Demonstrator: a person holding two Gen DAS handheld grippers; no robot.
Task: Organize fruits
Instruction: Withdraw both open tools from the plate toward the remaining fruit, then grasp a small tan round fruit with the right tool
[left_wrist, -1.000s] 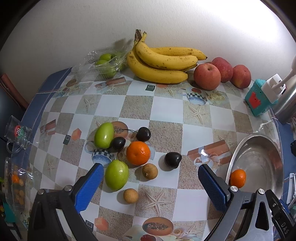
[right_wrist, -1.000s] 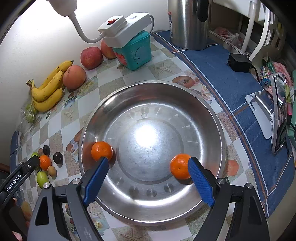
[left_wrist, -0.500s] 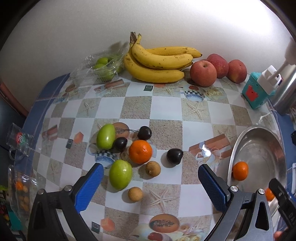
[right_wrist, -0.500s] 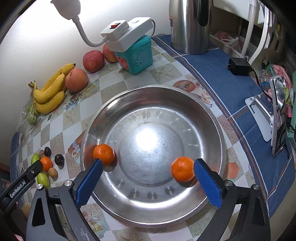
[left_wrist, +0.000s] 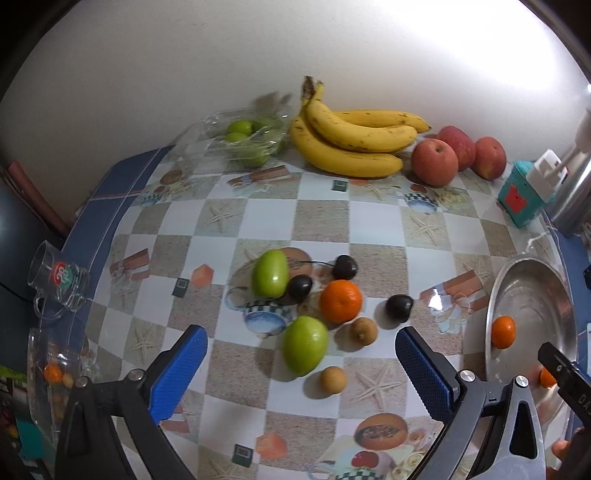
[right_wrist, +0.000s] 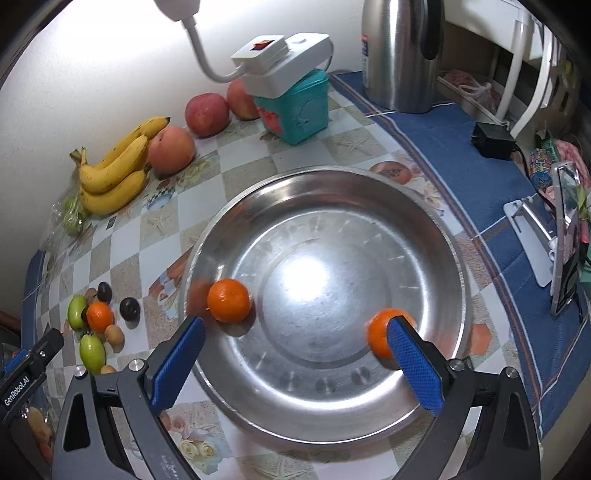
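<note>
A steel bowl (right_wrist: 436, 236) on the checked table holds two tangerines, one at its left (right_wrist: 228, 300) and one at its right (right_wrist: 380, 332) behind my right finger. My right gripper (right_wrist: 295, 347) is open and empty above the bowl's near side. In the left wrist view my left gripper (left_wrist: 301, 350) is open and empty above a loose cluster: a tangerine (left_wrist: 340, 300), two green fruits (left_wrist: 305, 345) (left_wrist: 270, 273), dark plums (left_wrist: 399, 308) and small brown fruits (left_wrist: 333, 379). The bowl (left_wrist: 532, 273) shows at the right edge.
Bananas (left_wrist: 351, 144), three red apples (left_wrist: 435, 162) and a bag of limes (left_wrist: 243, 144) lie along the back wall. A teal box with a white power strip (right_wrist: 295, 96) and a steel kettle (right_wrist: 402, 55) stand behind the bowl. A glass mug (left_wrist: 59, 277) sits at the table's left edge.
Both grippers have drawn back and risen a little, so the fruits and the bowl sit farther off in view. The right tangerine now lies behind my right finger. Both grippers stay open.
</note>
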